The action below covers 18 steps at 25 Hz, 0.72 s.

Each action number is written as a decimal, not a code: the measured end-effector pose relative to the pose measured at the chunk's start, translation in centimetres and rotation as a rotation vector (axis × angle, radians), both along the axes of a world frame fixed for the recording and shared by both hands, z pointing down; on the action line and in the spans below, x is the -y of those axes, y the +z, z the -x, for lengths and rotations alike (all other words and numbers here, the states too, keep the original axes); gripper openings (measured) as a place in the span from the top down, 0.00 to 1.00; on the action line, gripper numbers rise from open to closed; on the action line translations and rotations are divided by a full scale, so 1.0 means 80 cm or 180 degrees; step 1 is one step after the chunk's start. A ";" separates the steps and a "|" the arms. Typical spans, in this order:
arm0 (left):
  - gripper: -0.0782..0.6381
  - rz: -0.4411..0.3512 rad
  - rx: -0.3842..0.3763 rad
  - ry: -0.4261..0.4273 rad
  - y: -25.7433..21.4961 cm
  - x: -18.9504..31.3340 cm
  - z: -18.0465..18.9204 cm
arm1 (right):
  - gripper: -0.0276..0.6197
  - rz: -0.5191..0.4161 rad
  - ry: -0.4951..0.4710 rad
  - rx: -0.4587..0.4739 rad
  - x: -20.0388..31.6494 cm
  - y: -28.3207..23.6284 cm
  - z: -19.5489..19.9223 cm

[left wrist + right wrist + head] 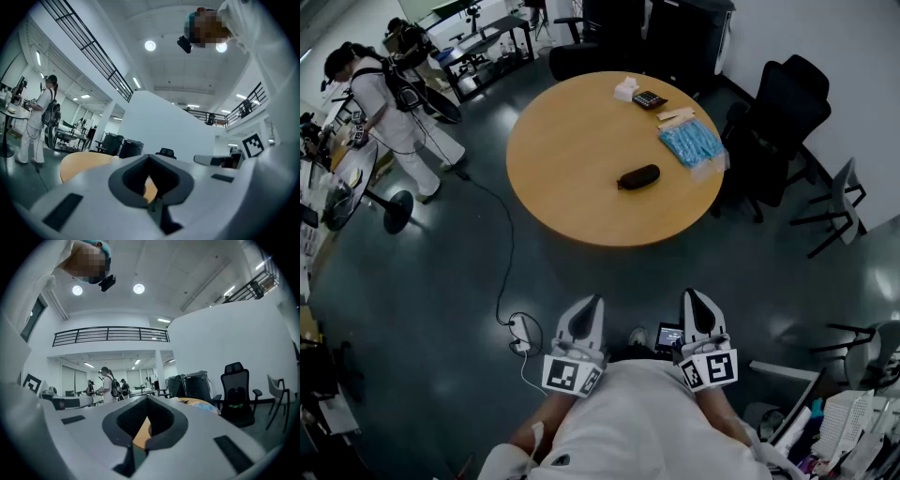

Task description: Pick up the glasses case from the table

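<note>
So, glasses case [638, 176]: dark, lying alone on the round wooden counter [562, 159], right of its middle.
left gripper [594, 302]: clenched on nothing, held level, well short of the counter (close to the person's body).
right gripper [691, 294]: likewise clenched and empty, beside the left gripper.
blue packet [692, 143]: at the counter's right edge, apart from the glasses case.

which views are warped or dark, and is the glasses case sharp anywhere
Head view: dim, bowed at the edges, glasses case small but sharp on the table. Left gripper view: strong fisheye, black corners, ceiling light flares. Right gripper view: same fisheye, case not made out.
</note>
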<state>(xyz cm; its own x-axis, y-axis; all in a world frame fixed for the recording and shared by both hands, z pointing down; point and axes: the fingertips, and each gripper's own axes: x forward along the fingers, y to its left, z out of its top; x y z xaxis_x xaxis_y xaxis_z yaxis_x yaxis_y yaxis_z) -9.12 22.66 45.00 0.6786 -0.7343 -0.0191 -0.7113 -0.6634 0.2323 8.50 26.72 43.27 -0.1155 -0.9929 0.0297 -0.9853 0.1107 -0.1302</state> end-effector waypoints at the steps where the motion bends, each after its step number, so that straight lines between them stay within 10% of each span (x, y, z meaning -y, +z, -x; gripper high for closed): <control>1: 0.88 0.0001 -0.0003 -0.0013 0.001 0.001 -0.001 | 0.94 -0.0001 -0.0010 0.0005 0.001 0.001 -0.001; 18: 0.88 0.0119 0.0100 -0.0338 0.013 0.031 -0.031 | 0.94 0.0074 -0.0359 0.0139 0.045 0.031 -0.062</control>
<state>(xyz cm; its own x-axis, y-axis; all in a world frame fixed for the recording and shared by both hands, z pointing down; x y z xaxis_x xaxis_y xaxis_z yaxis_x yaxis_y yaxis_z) -6.63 20.17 46.04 0.5967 -0.8019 0.0297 -0.7845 -0.5752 0.2318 13.48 23.09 45.77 -0.2281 -0.9726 0.0451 -0.9601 0.2169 -0.1767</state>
